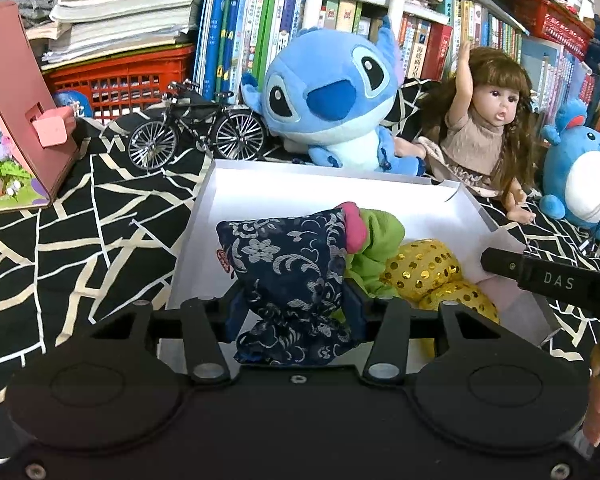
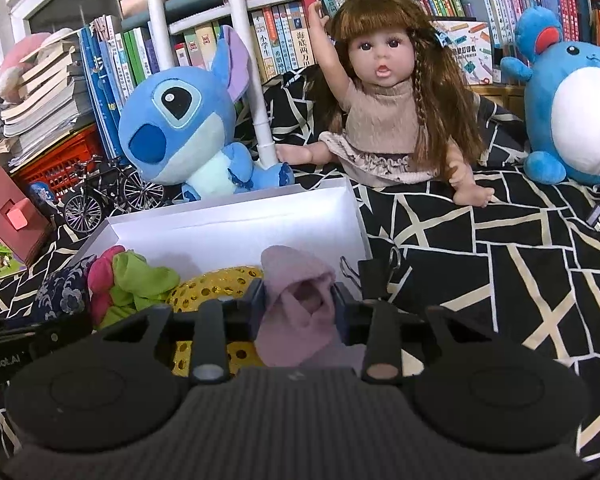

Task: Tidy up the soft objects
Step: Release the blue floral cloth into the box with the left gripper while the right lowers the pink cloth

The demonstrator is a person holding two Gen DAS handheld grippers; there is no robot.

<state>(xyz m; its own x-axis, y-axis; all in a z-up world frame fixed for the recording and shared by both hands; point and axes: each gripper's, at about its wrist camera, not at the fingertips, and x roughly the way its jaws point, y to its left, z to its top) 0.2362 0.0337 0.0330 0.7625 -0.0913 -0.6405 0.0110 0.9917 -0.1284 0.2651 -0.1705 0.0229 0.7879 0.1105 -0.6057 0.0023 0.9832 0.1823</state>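
Over the white box (image 1: 204, 216) on the black-and-white patterned cloth (image 1: 80, 240), the left gripper (image 1: 296, 308) clamps a navy floral pouch (image 1: 288, 264) at the box's near left side. Beside it lie a green-and-pink soft piece (image 1: 370, 240) and a gold sequined pouch (image 1: 428, 268). At the near right side, the right gripper (image 2: 298, 308) pinches a pale pink cloth (image 2: 296, 304), next to a black binder clip (image 2: 374, 276).

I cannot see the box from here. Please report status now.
Left gripper shut on navy pouch, over white box. Right gripper around pink cloth. Binder clip on box rim, close.
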